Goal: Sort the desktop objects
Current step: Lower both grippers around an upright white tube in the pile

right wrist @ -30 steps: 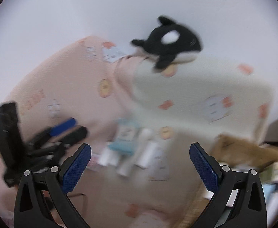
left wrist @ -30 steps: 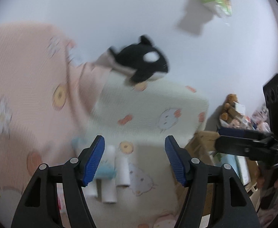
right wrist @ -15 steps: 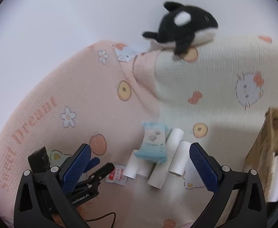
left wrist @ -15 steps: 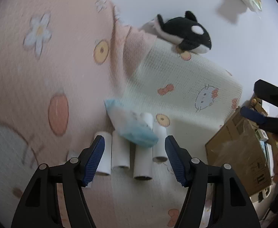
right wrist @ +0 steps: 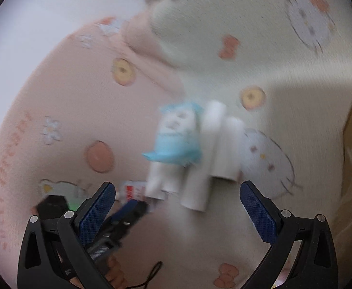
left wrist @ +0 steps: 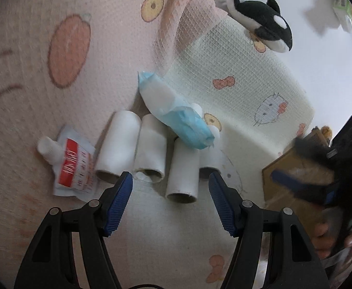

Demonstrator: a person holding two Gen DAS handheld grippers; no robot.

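Several white paper rolls point(left wrist: 151, 149) lie side by side on a patterned blanket, with a light blue tissue pack point(left wrist: 176, 115) resting across their far ends. A red and white sachet point(left wrist: 73, 166) and a small white tube point(left wrist: 48, 149) lie to their left. My left gripper point(left wrist: 171, 201) is open just in front of the rolls, holding nothing. In the blurred right wrist view the rolls point(right wrist: 200, 163) and blue pack point(right wrist: 176, 137) sit ahead of my open right gripper point(right wrist: 176, 207), which is empty. The left gripper point(right wrist: 125, 214) shows at lower left there.
A black and white orca plush point(left wrist: 265, 27) lies on the cream blanket fold point(left wrist: 248, 77) at the back. A cardboard box point(left wrist: 294, 168) stands at the right, with the right gripper point(left wrist: 303, 183) and a hand in front of it. A snack packet point(left wrist: 347, 12) hangs on the wall.
Both grippers have tilted down and moved in closer to the rolls and blue pack, which now look larger. The right view is blurred from motion. Both stay open.
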